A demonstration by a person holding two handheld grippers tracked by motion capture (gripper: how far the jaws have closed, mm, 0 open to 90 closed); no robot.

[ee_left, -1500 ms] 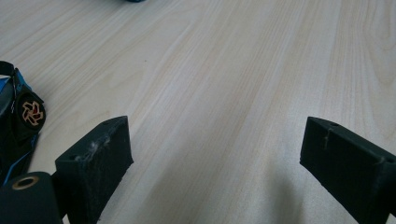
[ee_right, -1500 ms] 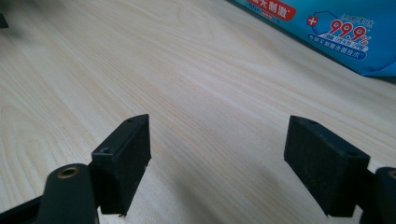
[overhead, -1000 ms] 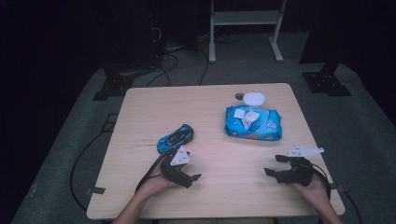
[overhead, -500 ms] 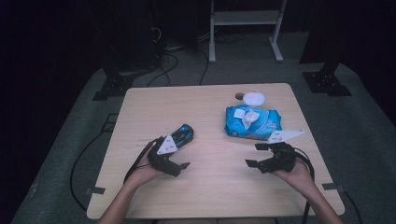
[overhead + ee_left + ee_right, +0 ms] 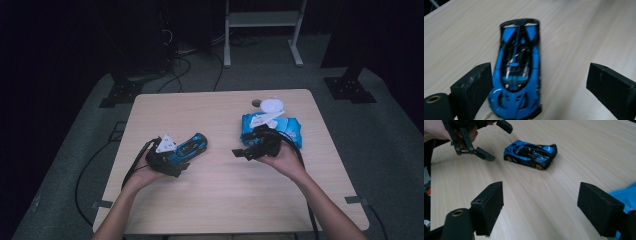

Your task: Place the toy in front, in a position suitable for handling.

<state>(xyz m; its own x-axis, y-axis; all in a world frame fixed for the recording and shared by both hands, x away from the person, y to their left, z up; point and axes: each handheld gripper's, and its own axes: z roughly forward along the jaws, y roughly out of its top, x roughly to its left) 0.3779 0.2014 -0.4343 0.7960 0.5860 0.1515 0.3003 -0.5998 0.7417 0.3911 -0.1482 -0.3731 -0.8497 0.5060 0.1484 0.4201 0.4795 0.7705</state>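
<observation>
A blue and black toy car point(image 5: 193, 145) lies left of centre on the wooden table point(image 5: 220, 190). My left gripper point(image 5: 179, 160) is at the car's near end and open. In the left gripper view the car point(image 5: 517, 72) lies between the spread jaws, close to the left pad point(image 5: 474, 87) and well apart from the right one. My right gripper point(image 5: 248, 146) hovers open near the table's middle and points left toward the car point(image 5: 531, 151). Nothing is between the pads of my right gripper point(image 5: 544, 202). The left gripper point(image 5: 474, 140) appears beyond it.
A blue pack of wipes point(image 5: 285, 131) lies just behind my right hand, and its edge point(image 5: 627, 195) shows beside the right jaw. A white round lid point(image 5: 273, 105) sits near the table's far edge. Cables and stand legs cover the dark floor beyond.
My left gripper has moved forward and slightly left, so its open jaws now flank the car. My right gripper has swung left and away from the near right edge toward the centre.
</observation>
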